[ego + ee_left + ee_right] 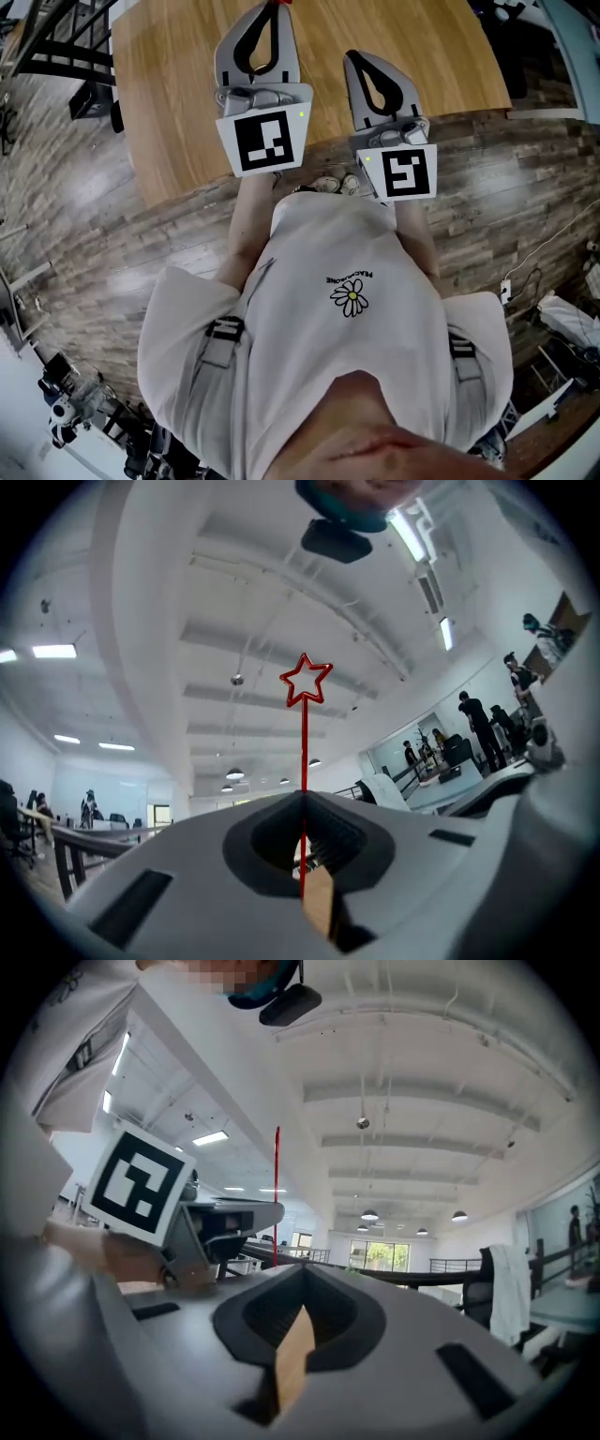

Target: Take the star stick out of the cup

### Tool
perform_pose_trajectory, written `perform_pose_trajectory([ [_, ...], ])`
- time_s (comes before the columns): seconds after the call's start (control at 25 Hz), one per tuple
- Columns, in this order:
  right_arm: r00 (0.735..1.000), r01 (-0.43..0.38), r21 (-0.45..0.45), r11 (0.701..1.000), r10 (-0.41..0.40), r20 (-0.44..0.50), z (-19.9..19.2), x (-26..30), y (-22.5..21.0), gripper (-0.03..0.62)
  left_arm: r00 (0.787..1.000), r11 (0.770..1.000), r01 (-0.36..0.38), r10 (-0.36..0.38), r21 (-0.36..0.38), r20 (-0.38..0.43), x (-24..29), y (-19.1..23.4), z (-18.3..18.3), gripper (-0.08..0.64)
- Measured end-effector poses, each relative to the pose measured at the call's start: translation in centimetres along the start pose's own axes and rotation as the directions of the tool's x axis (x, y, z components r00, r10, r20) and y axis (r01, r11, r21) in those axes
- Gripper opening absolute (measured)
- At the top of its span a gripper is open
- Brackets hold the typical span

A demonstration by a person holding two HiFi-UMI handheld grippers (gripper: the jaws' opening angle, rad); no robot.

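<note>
You hold both grippers raised before your chest, side by side over the near edge of the wooden table [178, 103], pointing outward and slightly up. The plank floor [525, 216] lies below you. The left gripper [302, 801] has its fingers [422, 855] clamped on the star stick [304, 742], which stands upright from their tips, clear of the table, with its red star against the ceiling. The right gripper [302, 1274], just beside it, has its fingers [441, 1335] pressed together with nothing between them.

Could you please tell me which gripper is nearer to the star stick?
Left. The left gripper is shut on the star stick, which rises from its jaws; the right gripper is alongside, apart from it.
</note>
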State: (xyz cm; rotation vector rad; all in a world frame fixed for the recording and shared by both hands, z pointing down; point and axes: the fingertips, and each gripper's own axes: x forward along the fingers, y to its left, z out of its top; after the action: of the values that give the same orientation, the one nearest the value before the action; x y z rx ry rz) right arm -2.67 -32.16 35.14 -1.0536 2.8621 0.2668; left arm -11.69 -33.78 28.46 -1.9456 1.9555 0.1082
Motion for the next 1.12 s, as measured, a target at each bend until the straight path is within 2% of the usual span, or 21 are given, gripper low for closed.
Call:
perform_pose_trajectory([
  [0.08,0.999,0.032,-0.014,0.999,-0.032,0.018,0.6,-0.3,-0.8,0.009,0.998,0.992,0.056,-0.053,0.117,-0.031,-0.7,-2.4,0.8,0.017],
  [0.12,0.999,0.047,-0.018,0.999,-0.047,0.026,0.9,-0.5,-1.3,0.009,0.996,0.984,0.083,-0.075,0.155,-0.057,-1.1,-3.5,0.8,0.017],
  [0.16,0.998,0.062,-0.019,0.998,-0.061,0.033,1.1,-0.8,-1.7,0.009,0.994,0.982,0.097,-0.087,0.162,-0.068,-1.5,-4.5,0.8,0.017],
  [0.32,0.993,0.107,-0.016,0.994,-0.106,0.052,1.5,-1.8,-3.2,0.009,0.99,0.981,0.137,-0.129,0.137,-0.062,-2.3,-7.5,0.8,0.017],
  [0.48,0.991,0.128,-0.036,0.991,-0.126,0.05,1.5,-2.7,-3.9,0.008,0.988,0.979,0.152,-0.146,0.133,-0.058,-2.7,-8.7,0.8,0.017],
  [1.12,0.991,0.126,-0.031,0.992,-0.125,0.041,1.5,-3.1,-3.8,0.008,0.992,0.987,0.107,-0.098,0.12,-0.076,-3.3,-7.2,0.7,0.017],
])
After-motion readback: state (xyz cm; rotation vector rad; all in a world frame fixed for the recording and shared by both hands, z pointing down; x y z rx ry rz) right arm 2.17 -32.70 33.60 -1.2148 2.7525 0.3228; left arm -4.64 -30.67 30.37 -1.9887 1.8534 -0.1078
